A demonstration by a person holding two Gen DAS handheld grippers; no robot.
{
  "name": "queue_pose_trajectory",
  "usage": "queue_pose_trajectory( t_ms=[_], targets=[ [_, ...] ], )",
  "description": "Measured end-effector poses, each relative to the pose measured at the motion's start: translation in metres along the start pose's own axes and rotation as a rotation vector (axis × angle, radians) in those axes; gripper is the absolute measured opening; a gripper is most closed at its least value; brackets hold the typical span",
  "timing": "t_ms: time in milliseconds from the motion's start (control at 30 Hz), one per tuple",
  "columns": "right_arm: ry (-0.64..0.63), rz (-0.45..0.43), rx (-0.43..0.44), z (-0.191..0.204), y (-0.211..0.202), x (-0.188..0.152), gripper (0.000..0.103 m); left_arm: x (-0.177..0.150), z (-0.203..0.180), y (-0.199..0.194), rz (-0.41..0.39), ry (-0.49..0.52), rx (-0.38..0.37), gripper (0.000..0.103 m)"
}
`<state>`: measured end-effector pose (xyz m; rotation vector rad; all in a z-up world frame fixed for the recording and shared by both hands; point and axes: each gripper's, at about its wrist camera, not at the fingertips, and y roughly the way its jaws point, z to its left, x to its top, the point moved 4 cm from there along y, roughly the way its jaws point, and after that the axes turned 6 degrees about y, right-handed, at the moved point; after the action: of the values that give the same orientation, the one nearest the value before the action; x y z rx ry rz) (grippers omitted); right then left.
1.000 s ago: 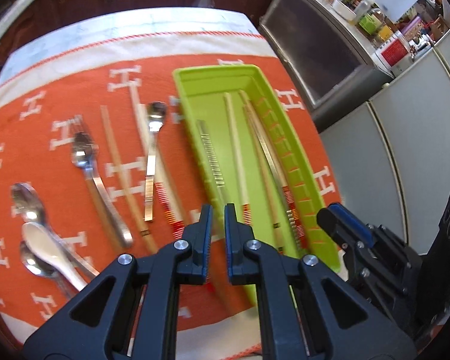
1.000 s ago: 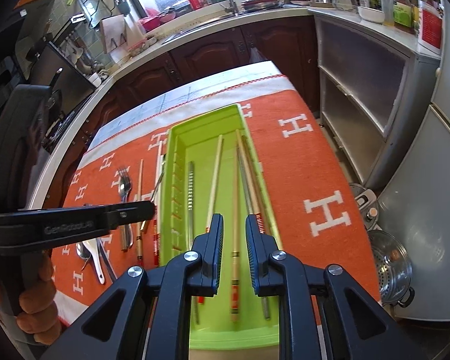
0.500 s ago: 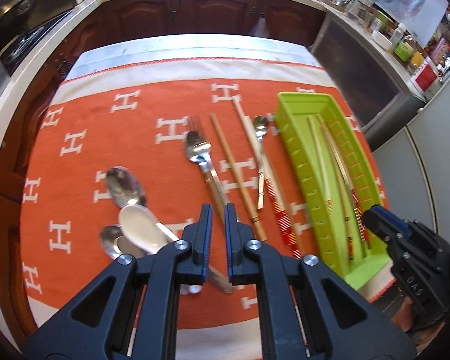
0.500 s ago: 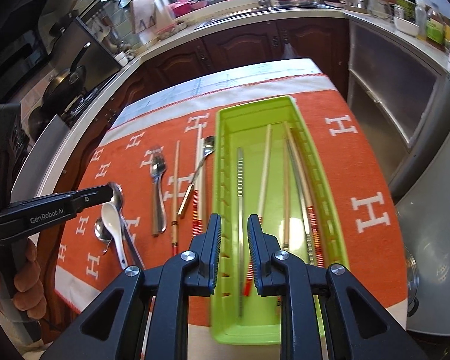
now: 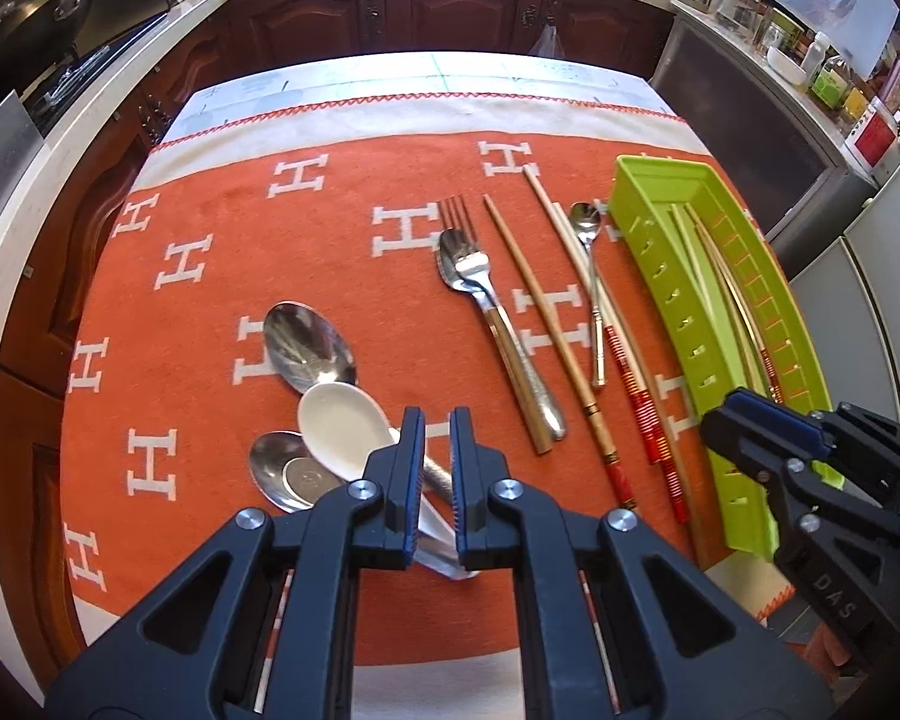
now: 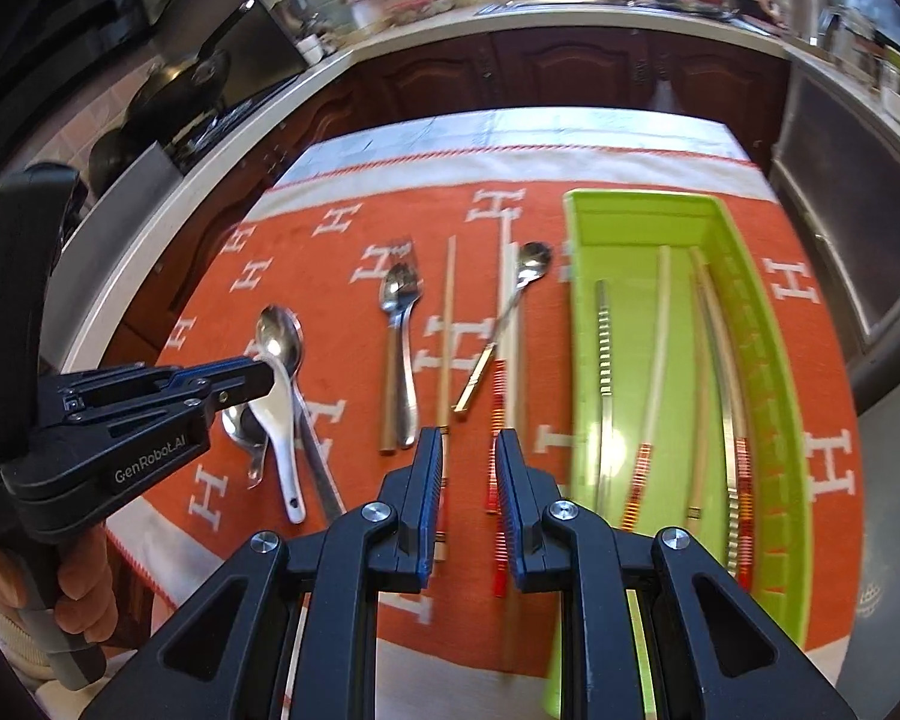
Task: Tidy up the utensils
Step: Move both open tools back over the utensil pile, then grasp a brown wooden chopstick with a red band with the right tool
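1. Cabinets of dark wood [image 5: 450, 12] ran behind the table, with a black pan [image 6: 180, 84] on the stove past the table's left edge. An orange cloth [image 5: 210, 312] patterned with white H marks covered the tabletop.

2. Near the cloth's front left corner lay a cluster: a large steel spoon [image 5: 309, 348], a white ceramic spoon [image 5: 342, 429] lying over its handle, and a smaller steel spoon [image 5: 282, 471] partly under the white one.

3. The left gripper [image 5: 437, 468] hovered over that cluster with its jaws together, nothing clamped; the white spoon's handle passed beneath the fingertips. Whether it touched the spoon could not be told. A hand [image 6: 84, 600] held the gripper's grip.

4. Toward the middle of the cloth lay a fork [image 5: 468, 252] stacked with a spoon, their handles side by side, then a plain wooden chopstick [image 5: 540, 312], a small slender spoon [image 5: 588, 252] and a pale chopstick with red bands [image 5: 636, 396], all pointing roughly from the far edge to the front edge.

5. The right gripper [image 6: 468, 504] hung above the front ends of those two chopsticks, jaws slightly apart and gripping nothing.

6. By the cloth's right edge stood a lime-green tray [image 6: 642, 204], long side running front to back. Inside lay several chopsticks [image 6: 660, 348], some with red-banded ends, plus a ridged metal one [image 6: 603, 348] nearest the tray's left wall.
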<state>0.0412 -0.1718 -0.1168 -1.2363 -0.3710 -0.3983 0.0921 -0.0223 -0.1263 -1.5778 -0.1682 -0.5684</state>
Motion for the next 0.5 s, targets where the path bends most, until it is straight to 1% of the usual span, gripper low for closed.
queue_pose_trajectory(
  t_ms=[267, 500],
  targets=[
    [-0.022, 0.108, 0.002, 0.023, 0.054, -0.001, 0.018, -0.011, 0.018, 0.007, 0.004, -0.02, -0.022, 0.005],
    [-0.01, 0.176, -0.057, 0.022, 0.1, -0.002, 0.018, -0.014, 0.024, 0.01, -0.001, -0.023, -0.052, 0.005]
  ],
)
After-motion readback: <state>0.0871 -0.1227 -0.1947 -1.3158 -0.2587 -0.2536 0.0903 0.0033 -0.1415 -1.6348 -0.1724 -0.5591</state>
